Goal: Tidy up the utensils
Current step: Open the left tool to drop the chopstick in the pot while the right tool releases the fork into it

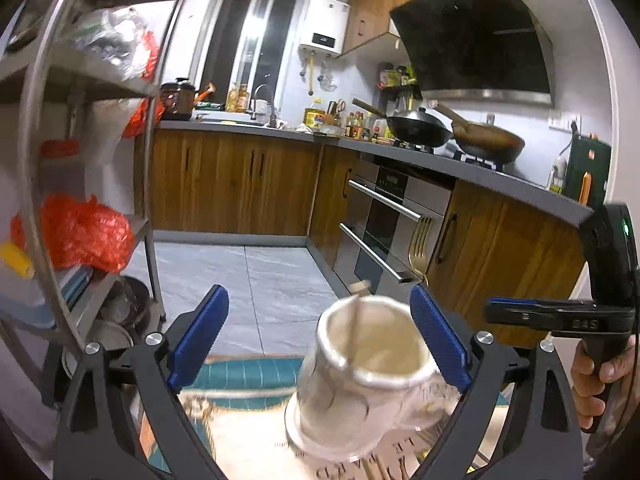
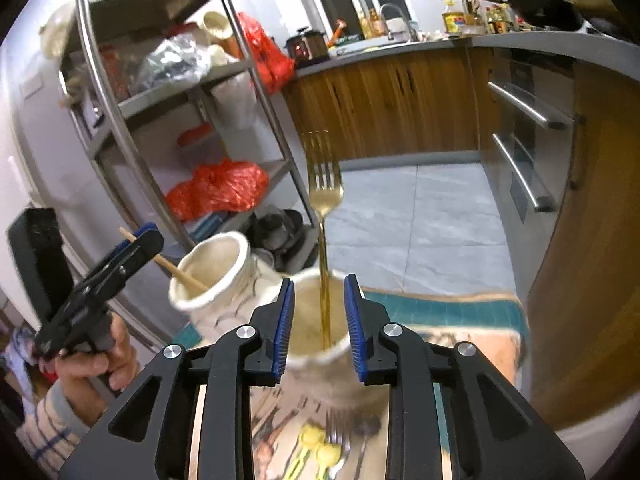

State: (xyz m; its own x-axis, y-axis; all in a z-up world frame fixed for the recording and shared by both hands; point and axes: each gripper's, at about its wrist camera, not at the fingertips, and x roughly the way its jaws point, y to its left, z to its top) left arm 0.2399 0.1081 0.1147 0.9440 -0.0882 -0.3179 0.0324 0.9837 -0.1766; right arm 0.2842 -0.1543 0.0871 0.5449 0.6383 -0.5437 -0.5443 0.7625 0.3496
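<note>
- Fork (image 2: 325, 200), gold, upright in the nearer cream holder (image 2: 316, 320), handle down inside, tines up; looks delivered.
- Right gripper (image 2: 319, 324) just behind it, jaws apart with the handle between them, pads not pressing.
- Chopstick (image 2: 176, 270) leaning in the second holder (image 2: 218, 268), off to the left; also seems placed.
- Left gripper (image 1: 316, 336) spread wide, empty, one pad (image 1: 436, 336) just beside that holder's rim.
- More cutlery on the patterned cloth (image 2: 460, 308) below: a silver fork (image 2: 340, 436) and yellow-handled pieces (image 2: 316, 446), blurred.
- Roughly partway through; those loose pieces left to sort into the holders.
</note>
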